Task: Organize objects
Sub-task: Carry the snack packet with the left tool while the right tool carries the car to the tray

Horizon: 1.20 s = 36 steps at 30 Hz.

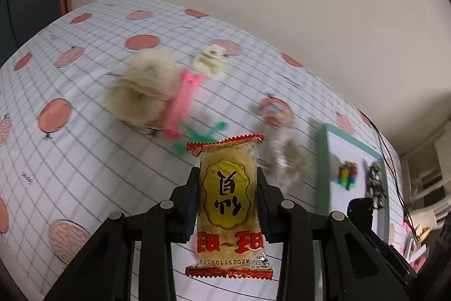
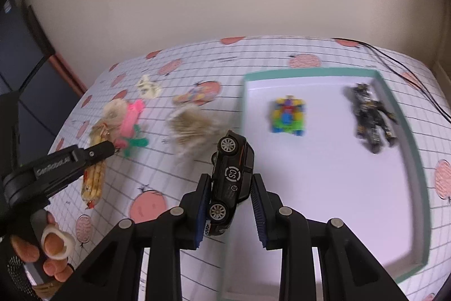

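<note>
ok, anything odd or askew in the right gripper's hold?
Yes: the black toy car sits tilted, nose-down, in the right gripper, pressed against the left finger with a visible gap to the right finger. The hold looks loose over the teal-rimmed white tray.

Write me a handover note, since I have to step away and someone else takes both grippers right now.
Left gripper: shut on the rice cracker packet, held above the tablecloth.
Right gripper: holds the black toy car at the near-left edge of the teal-rimmed tray.
Done: block toy and dark robot figure lie in the tray.
Left: place car and packet; snacks, pink clip and other bits remain on the cloth.
</note>
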Available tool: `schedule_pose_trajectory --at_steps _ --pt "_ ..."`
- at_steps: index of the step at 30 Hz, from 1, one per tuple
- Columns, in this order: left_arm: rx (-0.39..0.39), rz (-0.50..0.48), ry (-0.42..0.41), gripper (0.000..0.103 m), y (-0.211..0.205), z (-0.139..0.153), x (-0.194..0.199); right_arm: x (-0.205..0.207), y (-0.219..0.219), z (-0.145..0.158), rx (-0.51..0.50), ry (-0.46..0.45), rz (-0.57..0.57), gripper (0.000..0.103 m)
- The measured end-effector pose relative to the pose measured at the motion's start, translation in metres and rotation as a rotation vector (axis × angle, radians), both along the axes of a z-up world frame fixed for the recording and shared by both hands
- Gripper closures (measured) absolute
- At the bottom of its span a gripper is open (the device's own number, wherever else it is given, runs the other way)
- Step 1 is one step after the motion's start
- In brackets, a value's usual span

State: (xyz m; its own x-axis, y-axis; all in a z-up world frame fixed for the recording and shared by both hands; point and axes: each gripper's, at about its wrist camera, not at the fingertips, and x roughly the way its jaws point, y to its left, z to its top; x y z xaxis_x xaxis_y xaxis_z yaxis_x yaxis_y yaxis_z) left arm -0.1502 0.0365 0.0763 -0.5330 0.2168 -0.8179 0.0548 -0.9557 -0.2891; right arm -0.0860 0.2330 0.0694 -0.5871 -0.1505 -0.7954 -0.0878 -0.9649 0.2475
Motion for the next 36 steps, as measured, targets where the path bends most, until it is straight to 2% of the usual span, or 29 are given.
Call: schedule_pose_trajectory --at_steps 11,19,29,36 --pt "-0.011 -0.196 0.035 0.066 0.099 0.004 0.02 0.026 0.083 -0.006 0.03 -0.032 -0.168 0.073" --pt "-0.042 -0.3 0.005 0.066 0.156 -0.017 0.028 0.042 0.127 -0.018 0.089 -0.073 -0.252 0.073" --pt "-0.085 -0.329 -0.029 0.065 0.182 -0.039 0.026 0.04 0.136 -0.031 0.099 -0.101 -0.265 0.073" --pt "-0.057 -0.319 -0.044 0.065 0.178 -0.042 0.021 0.039 0.133 -0.033 0.114 -0.102 -0.264 0.072"
